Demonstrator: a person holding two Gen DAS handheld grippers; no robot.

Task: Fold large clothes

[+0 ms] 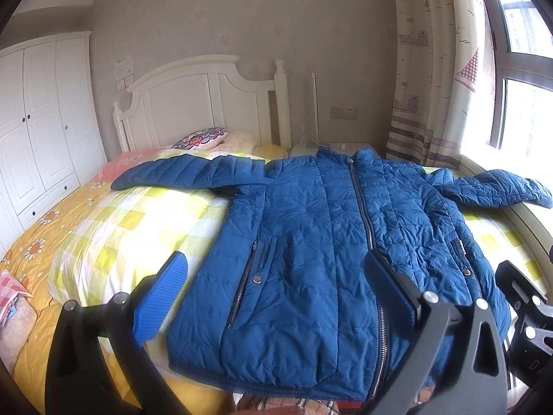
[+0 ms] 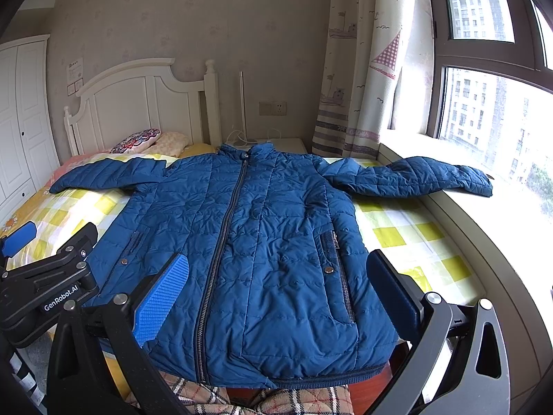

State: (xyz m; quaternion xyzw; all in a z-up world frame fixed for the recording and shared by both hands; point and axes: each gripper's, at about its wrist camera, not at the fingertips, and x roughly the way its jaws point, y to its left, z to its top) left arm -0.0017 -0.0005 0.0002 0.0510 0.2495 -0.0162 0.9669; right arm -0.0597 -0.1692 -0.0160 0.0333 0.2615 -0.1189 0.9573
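Observation:
A blue quilted jacket [image 1: 311,242] lies flat and zipped on the bed, front up, collar toward the headboard, both sleeves spread sideways. It also shows in the right wrist view [image 2: 262,242]. My left gripper [image 1: 276,276] is open and empty, held above the jacket's lower left half. My right gripper [image 2: 280,280] is open and empty, held above the jacket's lower right half. The right sleeve [image 2: 414,176] reaches onto the window sill. The left gripper's body [image 2: 52,283] shows at the left of the right wrist view.
The bed has a yellow checked sheet [image 1: 138,228] and a white headboard [image 1: 193,103]. Pillows [image 1: 207,138] lie at its head. A white wardrobe [image 1: 41,121] stands at left. A curtain [image 2: 363,69] and window sill [image 2: 484,242] run along the right. A plaid cloth [image 2: 276,401] lies below the hem.

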